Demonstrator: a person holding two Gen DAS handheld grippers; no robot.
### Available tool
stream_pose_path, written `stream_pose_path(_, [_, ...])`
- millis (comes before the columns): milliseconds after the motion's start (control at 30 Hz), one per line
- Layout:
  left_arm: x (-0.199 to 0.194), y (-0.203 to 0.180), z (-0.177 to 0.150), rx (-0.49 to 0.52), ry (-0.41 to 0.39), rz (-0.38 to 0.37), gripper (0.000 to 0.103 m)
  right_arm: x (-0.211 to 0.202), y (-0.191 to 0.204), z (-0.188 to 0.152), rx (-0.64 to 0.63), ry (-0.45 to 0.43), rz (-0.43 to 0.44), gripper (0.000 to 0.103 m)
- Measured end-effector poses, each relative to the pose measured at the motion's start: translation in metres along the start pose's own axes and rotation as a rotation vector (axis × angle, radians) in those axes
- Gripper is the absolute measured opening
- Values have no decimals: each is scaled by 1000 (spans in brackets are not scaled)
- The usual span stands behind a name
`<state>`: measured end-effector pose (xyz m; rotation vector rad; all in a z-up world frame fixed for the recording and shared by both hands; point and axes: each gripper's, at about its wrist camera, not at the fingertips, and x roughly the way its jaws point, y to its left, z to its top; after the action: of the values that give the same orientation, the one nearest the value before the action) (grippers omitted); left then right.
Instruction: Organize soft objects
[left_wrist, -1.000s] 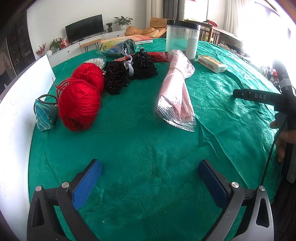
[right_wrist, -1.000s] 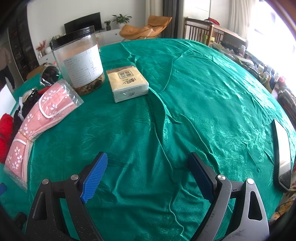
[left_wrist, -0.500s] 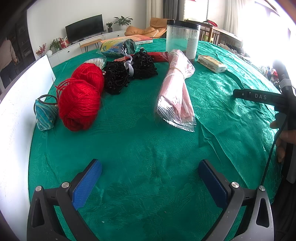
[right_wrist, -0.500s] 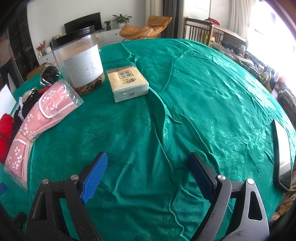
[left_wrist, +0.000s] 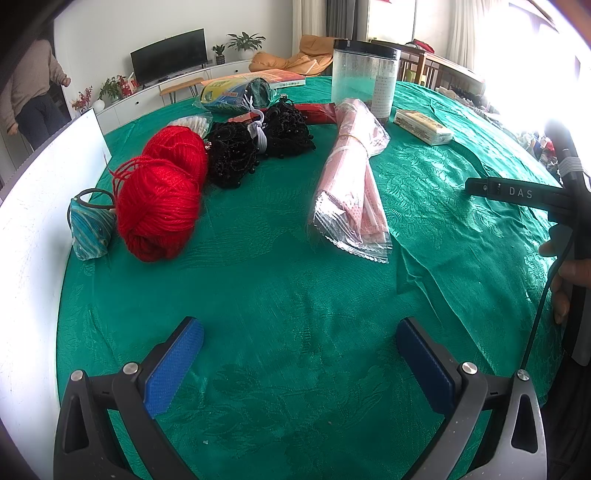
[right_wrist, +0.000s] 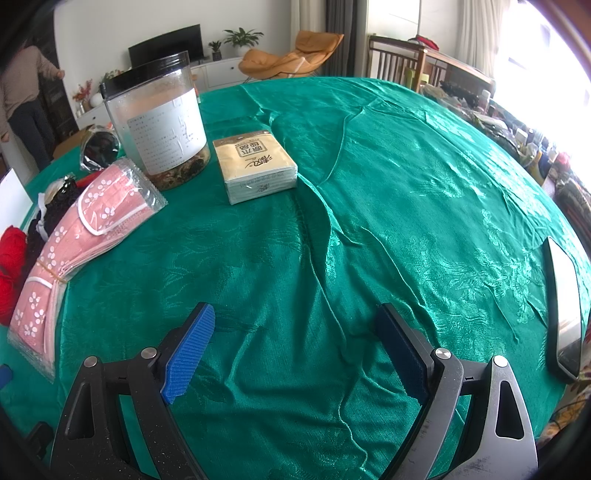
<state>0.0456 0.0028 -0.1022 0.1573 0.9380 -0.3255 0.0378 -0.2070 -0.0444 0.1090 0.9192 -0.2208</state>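
Green cloth covers my desk (left_wrist: 258, 295); both jaws gape empty. Beside the red yarn (left_wrist: 159, 210), the bagged pink cloth (left_wrist: 354, 184) looks light, slippery; I'd pinch mid-bundle.

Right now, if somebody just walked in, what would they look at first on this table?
Probably the two bright red yarn balls, side by side at the left of the green tablecloth, beside a small teal pouch. Next, the long pink flowery packet lying in the middle, with the tall clear jar standing behind it.
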Motion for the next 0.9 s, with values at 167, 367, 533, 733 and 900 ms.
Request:
stream_pose_path(167, [0, 0, 0, 0, 0, 0, 103, 0, 0, 0, 0, 0, 0, 91])
stream_pose_path(367, [0, 0, 0, 0, 0, 0, 103, 0, 0, 0, 0, 0, 0, 91])
stream_pose_path(533, [0, 0, 0, 0, 0, 0, 103, 0, 0, 0, 0, 0, 0, 91])
stream_pose_path(733, [1, 0, 1, 0, 0, 0, 103, 0, 2, 0, 0, 0, 0, 91])
stream_pose_path(900, [1, 0, 1, -1, 0, 0, 103, 0, 2, 0, 0, 0, 0, 91])
